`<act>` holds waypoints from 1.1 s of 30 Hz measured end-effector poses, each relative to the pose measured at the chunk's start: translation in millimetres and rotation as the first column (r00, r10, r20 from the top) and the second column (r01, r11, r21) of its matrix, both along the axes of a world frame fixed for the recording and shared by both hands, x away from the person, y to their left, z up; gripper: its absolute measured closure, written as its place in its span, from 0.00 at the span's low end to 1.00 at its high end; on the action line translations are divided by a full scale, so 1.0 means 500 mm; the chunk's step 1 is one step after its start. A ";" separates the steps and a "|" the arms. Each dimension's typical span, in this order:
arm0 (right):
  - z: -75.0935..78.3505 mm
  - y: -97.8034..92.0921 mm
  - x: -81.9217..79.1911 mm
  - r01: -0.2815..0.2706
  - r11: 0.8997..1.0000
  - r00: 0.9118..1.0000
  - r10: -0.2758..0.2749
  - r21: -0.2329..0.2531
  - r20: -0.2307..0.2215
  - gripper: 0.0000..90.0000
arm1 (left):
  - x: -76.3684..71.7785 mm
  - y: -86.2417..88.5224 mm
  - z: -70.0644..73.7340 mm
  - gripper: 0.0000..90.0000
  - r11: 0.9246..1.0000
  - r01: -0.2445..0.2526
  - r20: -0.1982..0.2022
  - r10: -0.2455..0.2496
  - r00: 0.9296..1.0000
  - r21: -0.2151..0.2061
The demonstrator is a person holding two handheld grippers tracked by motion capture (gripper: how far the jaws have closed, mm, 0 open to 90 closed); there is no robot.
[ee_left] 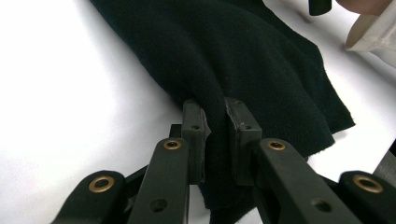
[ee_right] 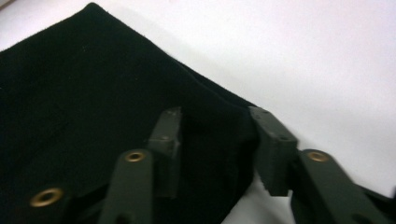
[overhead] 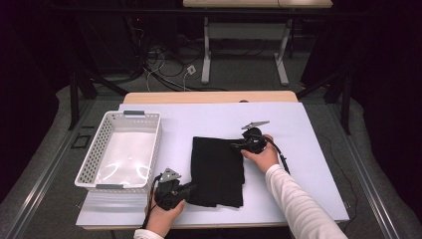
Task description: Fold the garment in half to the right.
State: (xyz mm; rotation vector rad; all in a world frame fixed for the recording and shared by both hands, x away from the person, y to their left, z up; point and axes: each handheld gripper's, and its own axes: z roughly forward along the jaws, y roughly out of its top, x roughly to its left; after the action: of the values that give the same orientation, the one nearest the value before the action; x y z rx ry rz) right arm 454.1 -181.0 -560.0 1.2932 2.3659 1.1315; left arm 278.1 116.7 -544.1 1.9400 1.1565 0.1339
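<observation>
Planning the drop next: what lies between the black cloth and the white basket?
In the high view, bare white tabletop separates the black cloth from the white basket; nothing lies on it.

black cloth [overhead: 217, 169], white basket [overhead: 94, 158], white table [overhead: 303, 149]

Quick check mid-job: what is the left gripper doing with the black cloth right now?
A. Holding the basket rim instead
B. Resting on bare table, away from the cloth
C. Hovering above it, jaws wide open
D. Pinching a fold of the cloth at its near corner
D: in the left gripper view the left gripper has its jaws closed on a bunched fold of the black cloth.
</observation>
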 end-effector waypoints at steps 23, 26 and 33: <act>0.032 0.007 -0.023 -0.008 0.998 0.999 0.006 0.055 0.039 0.91 | -0.001 0.001 0.001 0.89 1.000 -0.005 0.003 0.005 1.000 -0.005; 0.044 0.009 -0.029 -0.017 0.998 0.998 0.012 0.069 0.068 0.91 | -0.001 0.000 0.002 0.89 1.000 -0.009 0.003 0.009 1.000 -0.008; 0.063 0.012 -0.040 -0.030 0.997 0.993 0.021 0.077 0.117 0.91 | 0.000 0.003 0.006 0.89 1.000 -0.011 0.008 0.011 1.000 -0.023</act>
State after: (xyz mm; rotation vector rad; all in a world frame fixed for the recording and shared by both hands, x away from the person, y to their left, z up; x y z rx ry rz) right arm 434.1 -175.0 -528.4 1.1899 2.2809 1.2829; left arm 278.0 118.4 -541.4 1.9117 1.1585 0.1334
